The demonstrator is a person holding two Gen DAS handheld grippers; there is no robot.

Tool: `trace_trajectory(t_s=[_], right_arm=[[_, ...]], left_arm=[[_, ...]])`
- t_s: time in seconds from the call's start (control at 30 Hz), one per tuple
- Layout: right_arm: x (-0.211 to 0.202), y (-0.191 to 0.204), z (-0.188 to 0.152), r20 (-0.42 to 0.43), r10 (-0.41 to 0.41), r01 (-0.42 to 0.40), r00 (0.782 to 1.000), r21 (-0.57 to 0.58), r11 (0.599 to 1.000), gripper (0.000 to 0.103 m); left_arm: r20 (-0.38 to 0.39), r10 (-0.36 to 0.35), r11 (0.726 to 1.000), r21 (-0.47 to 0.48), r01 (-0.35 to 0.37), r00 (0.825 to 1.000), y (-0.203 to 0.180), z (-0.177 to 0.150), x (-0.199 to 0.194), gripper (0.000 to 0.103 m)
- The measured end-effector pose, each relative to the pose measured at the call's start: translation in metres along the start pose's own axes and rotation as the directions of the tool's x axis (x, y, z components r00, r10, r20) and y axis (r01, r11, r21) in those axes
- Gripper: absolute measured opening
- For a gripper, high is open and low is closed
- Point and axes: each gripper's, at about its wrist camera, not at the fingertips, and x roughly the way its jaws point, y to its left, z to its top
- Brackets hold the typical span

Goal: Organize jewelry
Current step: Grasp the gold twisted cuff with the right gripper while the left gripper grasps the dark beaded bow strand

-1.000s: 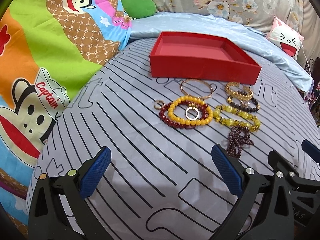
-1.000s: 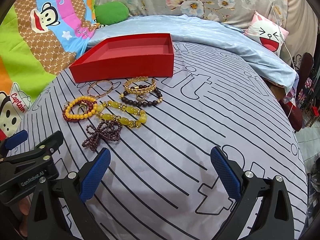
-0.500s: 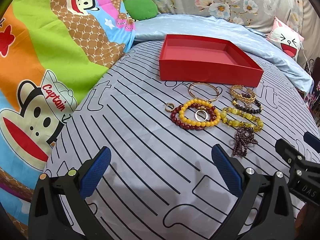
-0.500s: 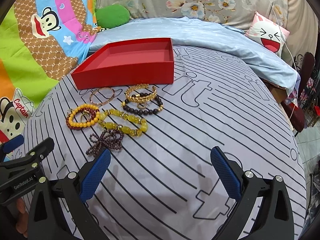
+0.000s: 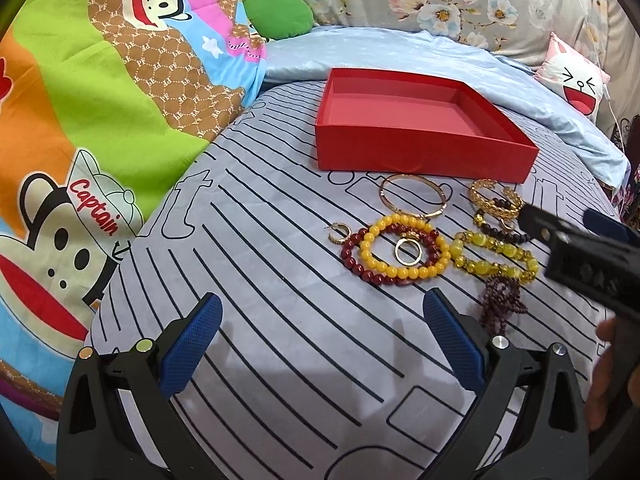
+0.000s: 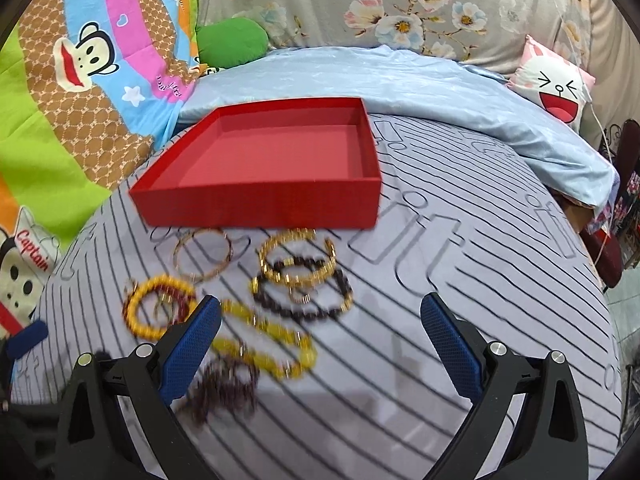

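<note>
An empty red box [image 5: 420, 152] [image 6: 256, 200] sits on the striped grey bedcover. In front of it lie a thin gold bangle [image 5: 414, 194] [image 6: 203, 256], a gold chain bracelet [image 5: 496, 198] [image 6: 298, 258] over a dark bead bracelet [image 6: 304, 300], a yellow bead bracelet [image 5: 404, 248] [image 6: 160, 308] on a dark red one with a gold ring [image 5: 408, 251] inside, a yellow-green stone bracelet [image 5: 494, 258] [image 6: 264, 344], a maroon bead strand [image 5: 502, 304] [image 6: 224, 388] and a small gold earring [image 5: 340, 234]. My left gripper [image 5: 320, 344] is open and empty, short of the jewelry. My right gripper [image 6: 320, 344] is open and empty above the stone bracelet.
A monkey-print quilt [image 5: 80, 120] rises on the left. A green cushion [image 5: 278, 14], a light blue blanket [image 6: 400, 80] and a white face pillow [image 6: 556, 88] lie behind the box. The bed edge drops off at the right [image 6: 600, 248].
Both grippers have moved forward toward the jewelry. The right gripper has advanced over the bracelets and now shows at the right of the left wrist view. Nothing has been picked up.
</note>
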Motion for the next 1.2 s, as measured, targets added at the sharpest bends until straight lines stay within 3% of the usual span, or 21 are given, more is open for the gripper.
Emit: trace_trajectory(t_s=[0.23,0.33,0.53,0.83,1.2], right_arm=[[0.032,0.006,0.019,-0.02,0.016,-0.016,1.0,-0.003,1.0,0.09],[0.045,0.009,0.024,-0.042,0.016,-0.017,0.999,-0.011,1.0,0.084],[0.057,0.012,0.024,-0.078,0.044,-0.045,0.996,-0.008,0.999,0.056],[0.03,0.001,0.013,-0.035,0.061,-0.061,0.998,-0.01,0.998,0.055],[-0.022,-0.047,-0.018,-0.023,-0.004,0.005,1.0,0.074,0.997,0.056]], left_arm=[[-0.012,0.004,1.0,-0.016,-0.004,1.0,0.006,0.008,0.013,0.096],[-0.023,-0.004,1.0,-0.024,0.003,1.0,0.007,0.009,0.019,0.096],[-0.034,-0.017,1.0,-0.017,0.016,0.999,0.003,0.01,0.025,0.096],[-0.036,-0.045,0.999,-0.016,0.044,0.998,0.0,0.005,0.02,0.096],[-0.046,-0.183,0.981,0.055,0.185,0.982,-0.043,-0.01,0.001,0.096]])
